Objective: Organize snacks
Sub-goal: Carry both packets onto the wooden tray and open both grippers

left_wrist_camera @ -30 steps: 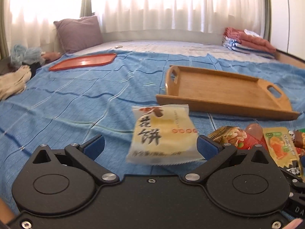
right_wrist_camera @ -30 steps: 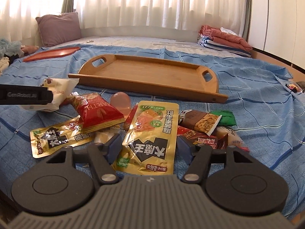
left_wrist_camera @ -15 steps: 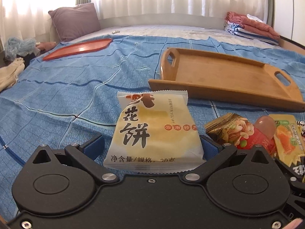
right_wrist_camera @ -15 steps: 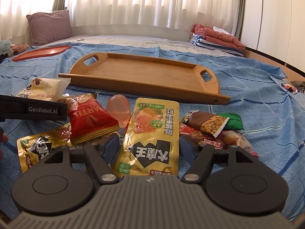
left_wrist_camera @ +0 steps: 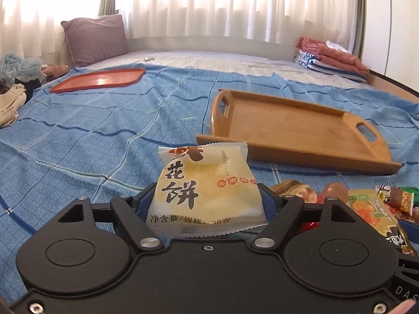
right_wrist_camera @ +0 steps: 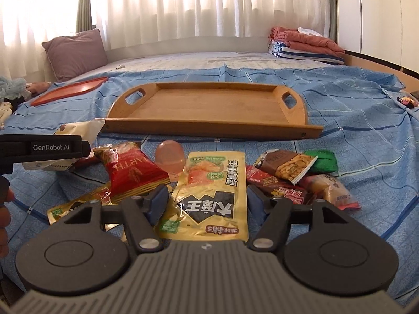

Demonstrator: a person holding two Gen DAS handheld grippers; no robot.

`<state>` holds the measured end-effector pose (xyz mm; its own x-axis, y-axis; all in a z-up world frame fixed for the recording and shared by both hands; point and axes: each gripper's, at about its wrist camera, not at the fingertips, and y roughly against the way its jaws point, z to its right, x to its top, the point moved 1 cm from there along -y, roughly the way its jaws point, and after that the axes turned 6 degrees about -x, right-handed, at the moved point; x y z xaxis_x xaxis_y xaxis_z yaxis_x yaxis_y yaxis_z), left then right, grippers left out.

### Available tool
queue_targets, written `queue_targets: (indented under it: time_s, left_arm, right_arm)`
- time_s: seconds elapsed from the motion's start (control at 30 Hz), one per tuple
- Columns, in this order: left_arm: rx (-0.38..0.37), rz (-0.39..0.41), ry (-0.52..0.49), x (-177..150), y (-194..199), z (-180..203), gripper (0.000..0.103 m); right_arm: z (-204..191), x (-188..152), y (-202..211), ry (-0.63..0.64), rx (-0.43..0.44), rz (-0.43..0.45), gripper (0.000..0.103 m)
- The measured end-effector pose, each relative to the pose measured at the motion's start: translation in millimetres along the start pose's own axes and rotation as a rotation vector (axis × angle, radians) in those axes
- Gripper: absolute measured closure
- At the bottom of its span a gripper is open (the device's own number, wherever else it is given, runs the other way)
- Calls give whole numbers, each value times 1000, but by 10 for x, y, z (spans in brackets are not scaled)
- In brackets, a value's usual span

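In the left wrist view, the left gripper [left_wrist_camera: 207,198] was clenched on a pale pastry pack [left_wrist_camera: 205,191], its blue pads pressed to both sides of the pack, which stood upright between them and hid part of the bedspread ahead. Beyond it lay the wooden tray [left_wrist_camera: 296,130], bare inside, on the blue bedspread [left_wrist_camera: 91,151]. A red tray [left_wrist_camera: 98,79] sat farther off to the left, a purple pillow [left_wrist_camera: 95,39] behind it, and folded blankets [left_wrist_camera: 332,57] at the far right. Only the edge of the snack pile [left_wrist_camera: 366,209] showed at the lower right.

The right wrist view showed that pile in full: a yellow pouch [right_wrist_camera: 212,193] lay flat between the fingers of the right gripper [right_wrist_camera: 207,204], whose jaws stood released, the pads apart from the pouch's edges. A red bag [right_wrist_camera: 133,172] lay left of it, a pink jelly cup [right_wrist_camera: 169,157] just behind, and a brown bar [right_wrist_camera: 285,164], a green pack [right_wrist_camera: 322,161] and more wrappers to the right. The left gripper [right_wrist_camera: 44,147] crossed in from the left edge with the pastry pack [right_wrist_camera: 78,128] poking out behind it. The tray [right_wrist_camera: 209,104] lay square ahead, beyond the pile.
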<state>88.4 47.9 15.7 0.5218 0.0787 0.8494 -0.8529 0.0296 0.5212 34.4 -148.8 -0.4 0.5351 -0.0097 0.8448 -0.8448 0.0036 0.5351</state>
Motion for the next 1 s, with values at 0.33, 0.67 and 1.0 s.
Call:
queue_targets:
  time_s: [0.33,0.67,1.0]
  left_arm:
    - [-32,64,-28,255,200,61,26]
    - [-104,51,-66,584,108,213,26]
    - [-224,-65,-48,1173,-541,411,26]
  right_arm:
    - [165,137,120,-11,27,2,35]
    - [585,538,56,-153,80,19,36]
    - [919,1269,-507,-113,86,18,36]
